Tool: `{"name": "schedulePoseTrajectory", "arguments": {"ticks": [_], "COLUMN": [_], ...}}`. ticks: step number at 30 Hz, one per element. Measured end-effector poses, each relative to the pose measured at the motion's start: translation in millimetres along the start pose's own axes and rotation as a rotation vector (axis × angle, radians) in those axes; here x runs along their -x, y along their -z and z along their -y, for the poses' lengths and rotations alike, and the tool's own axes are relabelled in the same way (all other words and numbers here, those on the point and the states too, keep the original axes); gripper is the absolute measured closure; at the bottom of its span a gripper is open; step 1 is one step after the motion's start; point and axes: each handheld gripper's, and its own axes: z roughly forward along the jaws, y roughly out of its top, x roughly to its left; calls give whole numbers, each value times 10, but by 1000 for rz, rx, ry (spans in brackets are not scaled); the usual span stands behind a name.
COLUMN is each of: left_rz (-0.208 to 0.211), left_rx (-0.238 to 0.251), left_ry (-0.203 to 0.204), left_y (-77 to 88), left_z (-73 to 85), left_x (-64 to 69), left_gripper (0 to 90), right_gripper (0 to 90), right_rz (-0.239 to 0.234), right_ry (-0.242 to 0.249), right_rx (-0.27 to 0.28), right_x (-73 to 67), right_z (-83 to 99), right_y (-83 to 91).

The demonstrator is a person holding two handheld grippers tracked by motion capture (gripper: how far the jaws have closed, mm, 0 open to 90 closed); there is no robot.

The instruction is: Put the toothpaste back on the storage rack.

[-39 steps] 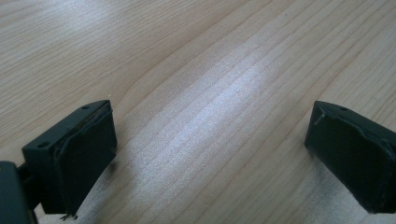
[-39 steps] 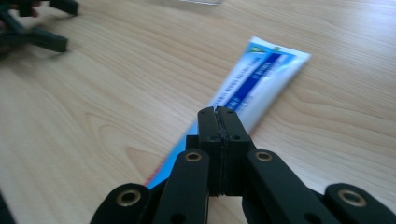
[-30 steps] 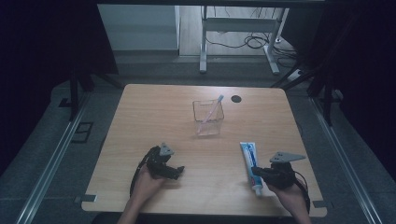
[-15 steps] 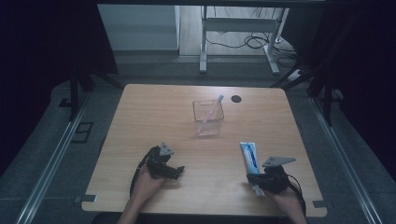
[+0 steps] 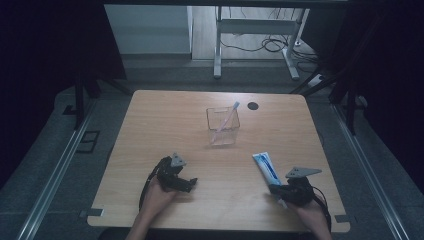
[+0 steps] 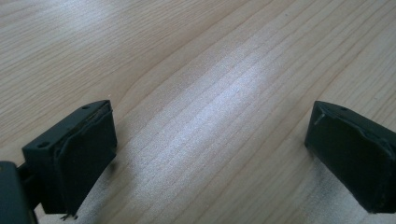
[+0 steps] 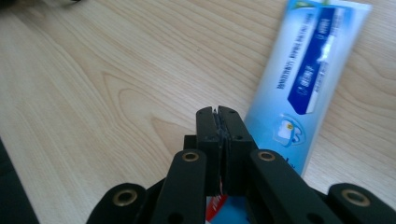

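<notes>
A blue and white toothpaste tube [image 5: 266,169] [image 7: 308,79] lies flat on the wooden table [image 5: 165,120], toward the front right. My right gripper [image 5: 276,191] [image 7: 217,112] is at the tube's near end, just left of it, with its jaws pressed together and nothing showing between them. The tube's red end sits under the gripper body. My left gripper [image 5: 189,184] [image 6: 210,149] rests at the front left, open wide over bare wood. A clear container [image 5: 223,131] with a toothbrush [image 5: 229,117] leaning in it stands mid-table.
A small black round spot [image 5: 253,105] sits near the table's far edge, right of the container. Beyond the table are a metal desk frame [image 5: 218,55] and cables on the floor. Rails run along both sides of the table.
My right gripper has shifted a little by the tube's near end and stays shut. The left gripper, the tube and the container have not moved.
</notes>
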Motion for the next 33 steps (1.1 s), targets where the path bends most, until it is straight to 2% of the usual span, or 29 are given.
{"name": "schedulePoseTrajectory", "arguments": {"ticks": [14,17,20,25,33], "left_rz": [-2,-2,-2,-2,-2], "left_rx": [0,0,0,0,0], "left_ry": [3,3,3,3,3], "left_y": [1,1,1,1,1], "left_z": [1,1,1,1,1], "left_x": [4,3,3,3,3], "left_gripper": [24,24,24,24,24], "right_gripper": [858,850,804,720,547], "right_rz": [64,61,60,55,49], "right_ry": [-30,-37,-33,1,33], "right_rx": [-1,8,7,-1,-27], "right_x": [230,260,233,166,199], "right_z": [113,137,128,67,-28], "right_y": [126,123,115,142,212]}}
